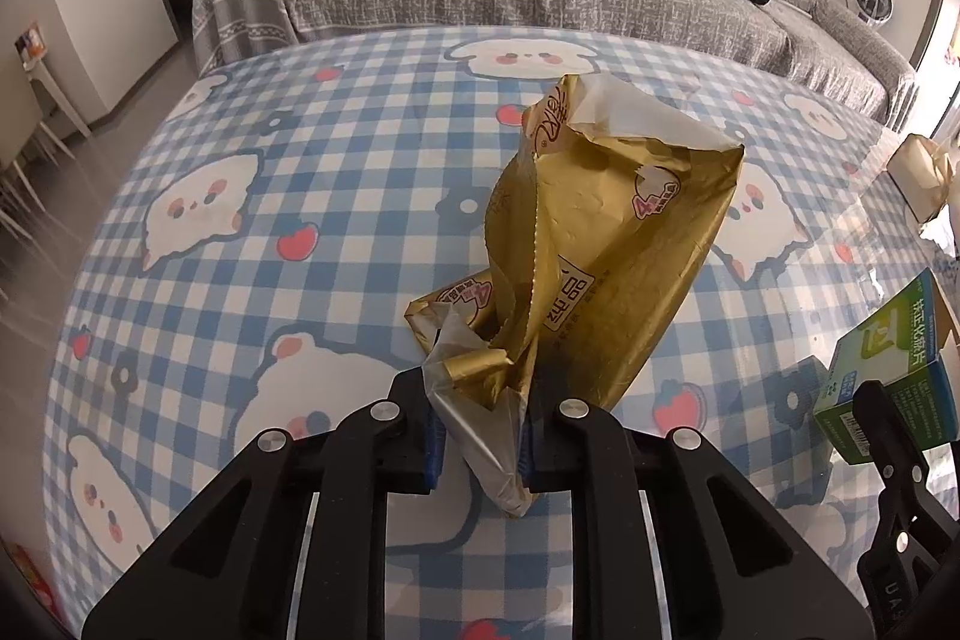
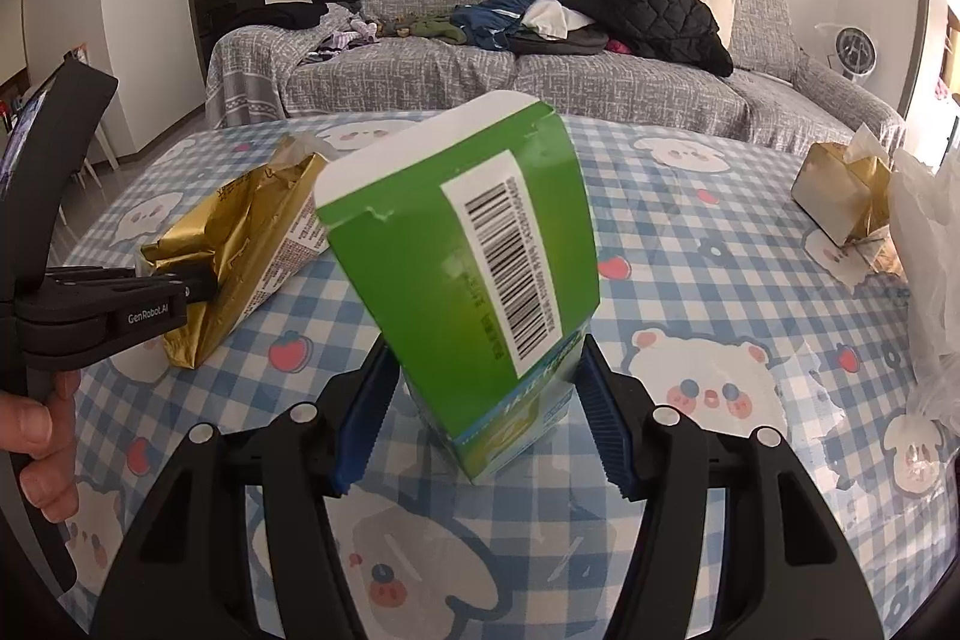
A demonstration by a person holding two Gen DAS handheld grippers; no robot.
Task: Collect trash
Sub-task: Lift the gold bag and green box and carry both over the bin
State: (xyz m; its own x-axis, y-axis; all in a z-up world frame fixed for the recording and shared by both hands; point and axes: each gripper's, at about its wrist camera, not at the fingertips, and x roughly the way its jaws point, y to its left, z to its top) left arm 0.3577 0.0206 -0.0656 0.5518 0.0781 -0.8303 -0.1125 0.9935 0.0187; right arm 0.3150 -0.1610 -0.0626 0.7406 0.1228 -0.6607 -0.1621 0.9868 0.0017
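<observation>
A crumpled gold wrapper (image 1: 600, 244) with a clear plastic tail lies on the blue checked tablecloth (image 1: 252, 196). My left gripper (image 1: 480, 436) is shut on the tail, with both pads pressed into it. From the right wrist view the same gripper (image 2: 201, 289) pinches the wrapper (image 2: 252, 244) at its near end. A green cardboard box (image 2: 468, 268) with a barcode label stands tilted between the blue pads of my right gripper (image 2: 483, 418), and both pads touch its sides. The box (image 1: 882, 370) also shows at the right edge of the left wrist view.
A gold tissue box (image 2: 834, 184) and a white plastic bag (image 2: 924, 280) sit at the table's right side. Behind the table stands a grey sofa (image 2: 600, 88) piled with clothes. A person's hand (image 2: 42, 436) holds the left gripper.
</observation>
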